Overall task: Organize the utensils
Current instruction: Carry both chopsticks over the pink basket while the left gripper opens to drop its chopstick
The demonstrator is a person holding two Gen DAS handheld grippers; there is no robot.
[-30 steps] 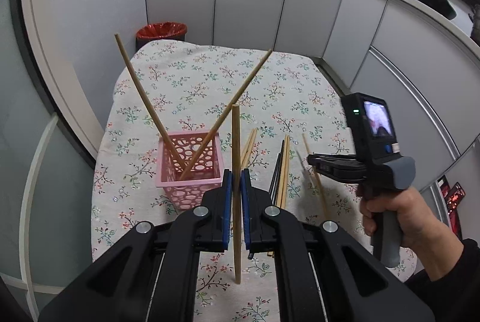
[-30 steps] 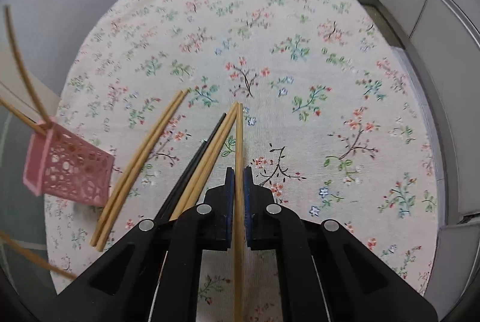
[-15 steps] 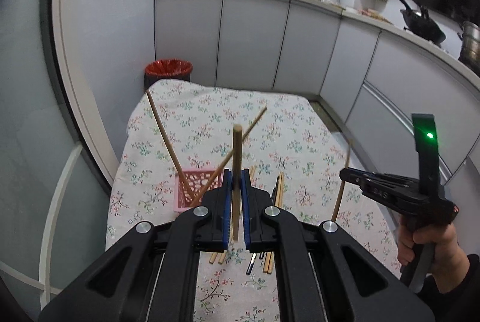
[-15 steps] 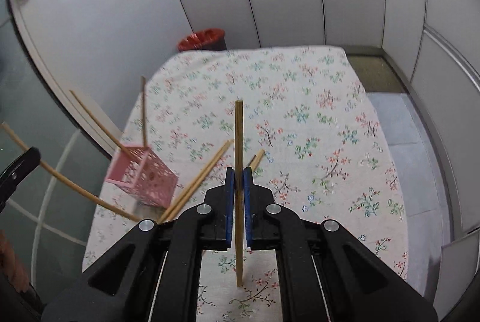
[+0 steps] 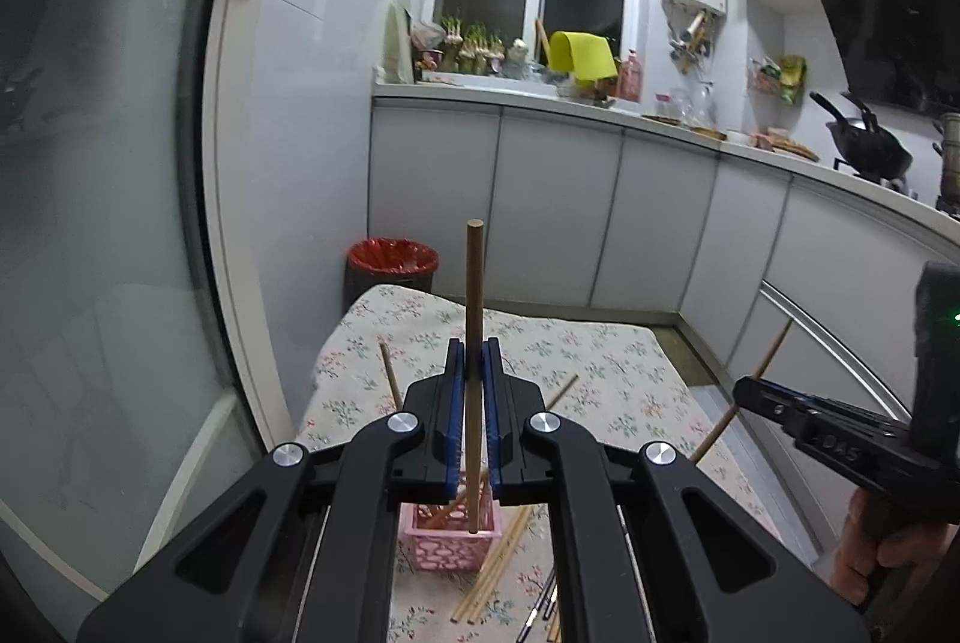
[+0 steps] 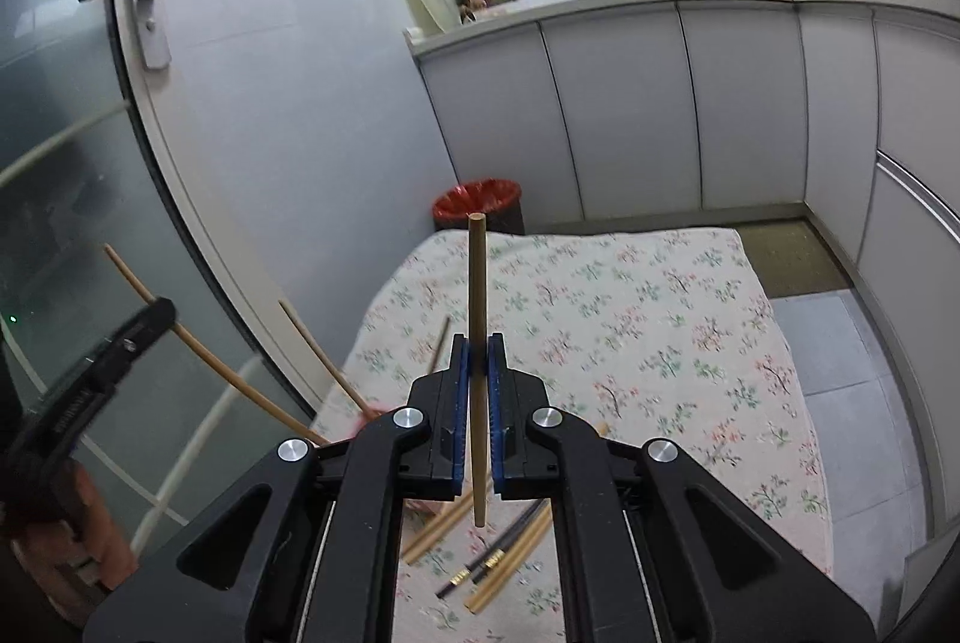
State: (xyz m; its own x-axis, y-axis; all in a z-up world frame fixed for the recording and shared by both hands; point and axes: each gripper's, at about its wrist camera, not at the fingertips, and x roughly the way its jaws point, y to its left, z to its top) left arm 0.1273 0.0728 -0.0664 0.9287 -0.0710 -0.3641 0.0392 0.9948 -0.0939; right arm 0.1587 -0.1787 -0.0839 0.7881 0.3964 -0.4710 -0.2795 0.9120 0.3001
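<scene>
Left gripper (image 5: 474, 391) pinches a chopstick (image 5: 474, 319) upright above the basket (image 5: 447, 538), low centre; right gripper (image 6: 478, 373) clamps another stick (image 6: 478, 295).

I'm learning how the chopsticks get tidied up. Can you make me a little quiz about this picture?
1. True or false: the left hand-held gripper is shut on a chopstick that stands upright.
2. What colour is the basket under that chopstick's lower tip? A) blue B) pink C) green
3. Fill in: the right hand-held gripper holds a wooden ____.

Key:
1. True. Its lower tip hangs over the basket's opening.
2. B, pink. Other chopsticks already lean in it.
3. Chopstick. More chopsticks, both wooden and black, lie loose on the flowered tablecloth.
</scene>
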